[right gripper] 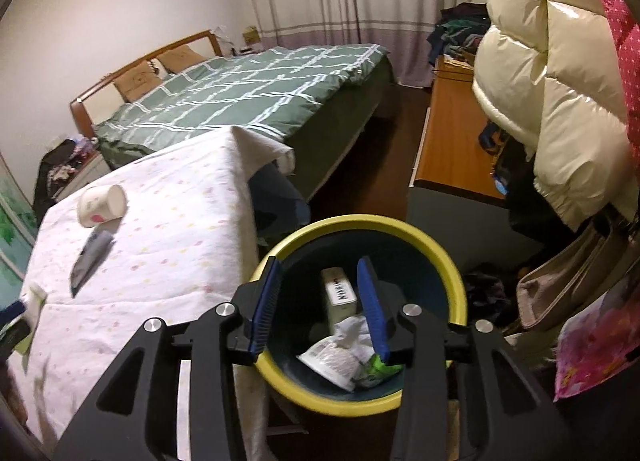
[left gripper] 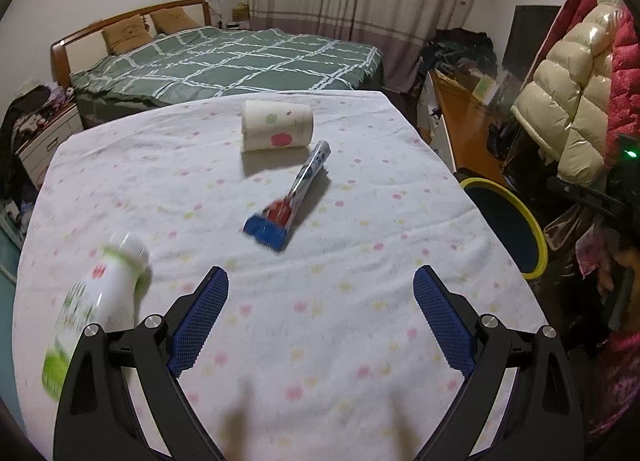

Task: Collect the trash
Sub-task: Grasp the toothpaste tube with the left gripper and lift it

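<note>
On the white flowered tablecloth [left gripper: 340,253] lie a tipped paper cup [left gripper: 277,131], a blue and silver snack wrapper [left gripper: 290,199] and a white and green bottle [left gripper: 96,305] at the left. My left gripper [left gripper: 320,285] hangs open over the cloth, nothing between its blue pads; the bottle lies just left of its left finger. My right gripper [right gripper: 320,273] is open above the yellow-rimmed bin [right gripper: 452,269], which holds a small box [right gripper: 340,293], crumpled paper and a wrapper [right gripper: 336,357]. Nothing is pressed between its pads. The cup [right gripper: 102,205] and snack wrapper [right gripper: 90,257] also show there.
The bin [left gripper: 536,237] stands off the table's right edge. A bed with a green checked cover [left gripper: 224,61] lies beyond the table. A wooden desk [right gripper: 448,141] and hanging puffy coats [right gripper: 552,93] crowd the right side. Bags lie on the floor near the bin.
</note>
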The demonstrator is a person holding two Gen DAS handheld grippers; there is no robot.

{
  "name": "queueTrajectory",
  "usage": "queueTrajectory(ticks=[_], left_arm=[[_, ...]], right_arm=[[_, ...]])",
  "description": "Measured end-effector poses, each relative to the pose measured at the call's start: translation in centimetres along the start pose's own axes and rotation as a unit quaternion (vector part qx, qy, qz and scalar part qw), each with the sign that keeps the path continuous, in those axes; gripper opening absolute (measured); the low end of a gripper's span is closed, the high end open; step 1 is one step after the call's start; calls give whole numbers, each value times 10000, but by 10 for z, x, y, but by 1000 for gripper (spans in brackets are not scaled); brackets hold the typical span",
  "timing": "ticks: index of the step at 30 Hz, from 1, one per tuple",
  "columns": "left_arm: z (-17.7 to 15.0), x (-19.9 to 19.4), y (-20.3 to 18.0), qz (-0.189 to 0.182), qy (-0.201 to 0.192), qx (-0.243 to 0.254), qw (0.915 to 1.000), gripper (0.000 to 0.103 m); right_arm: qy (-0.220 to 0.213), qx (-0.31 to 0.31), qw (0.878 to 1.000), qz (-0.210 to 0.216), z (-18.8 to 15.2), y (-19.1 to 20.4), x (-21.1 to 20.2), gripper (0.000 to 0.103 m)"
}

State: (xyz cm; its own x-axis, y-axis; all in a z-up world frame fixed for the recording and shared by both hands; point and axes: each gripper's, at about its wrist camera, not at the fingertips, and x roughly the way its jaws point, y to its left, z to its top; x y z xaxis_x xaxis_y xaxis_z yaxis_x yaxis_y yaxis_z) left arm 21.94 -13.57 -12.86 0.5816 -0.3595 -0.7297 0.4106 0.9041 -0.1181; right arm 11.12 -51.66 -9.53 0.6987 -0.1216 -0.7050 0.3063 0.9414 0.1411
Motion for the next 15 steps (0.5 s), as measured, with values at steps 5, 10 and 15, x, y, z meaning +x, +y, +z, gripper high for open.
queueTrajectory(ticks=[5,10,15], left_arm=[[29,44,-1,58,212,147,9997,92],[53,94,2,236,494,175,9983,85],[66,126,10,242,756,8,9968,71]], right_arm=[[26,-43,9998,201,-8,8,-5,40],[36,-39,9994,335,-12,9,-7,41],[74,-51,9992,387,-16,7,-5,41]])
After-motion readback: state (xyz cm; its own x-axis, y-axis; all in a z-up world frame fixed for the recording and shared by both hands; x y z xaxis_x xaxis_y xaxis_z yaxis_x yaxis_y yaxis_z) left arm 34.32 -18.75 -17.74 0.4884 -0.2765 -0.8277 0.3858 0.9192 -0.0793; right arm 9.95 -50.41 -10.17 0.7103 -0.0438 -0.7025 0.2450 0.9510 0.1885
